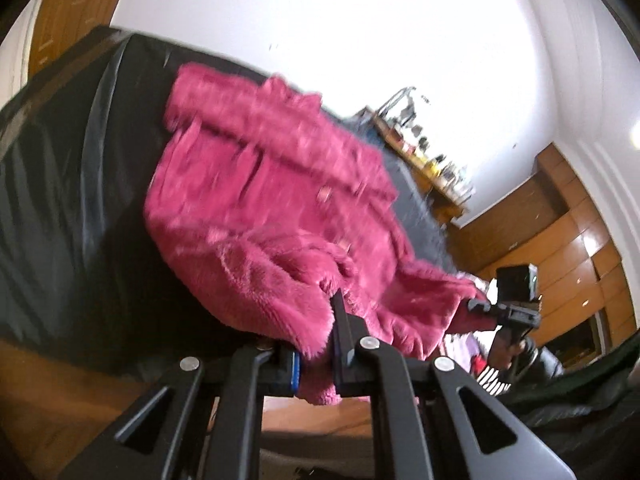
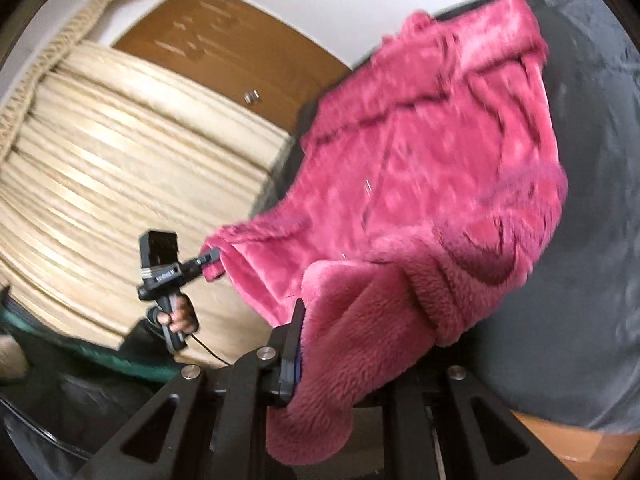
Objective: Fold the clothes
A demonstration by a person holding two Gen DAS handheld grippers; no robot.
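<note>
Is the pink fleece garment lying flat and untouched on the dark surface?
No, both the left gripper and right gripper clamp the pink fleece garment.

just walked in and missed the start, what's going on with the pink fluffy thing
A person is folding a fuzzy pink jacket with a handheld gripper in each hand. The left gripper is shut on one part of the jacket's edge, and the right gripper is shut on another. Between them they hold that edge up in the air, while the rest of the jacket drapes onto a dark grey surface. The pictures are blurred, and no finished fold shows.
</note>
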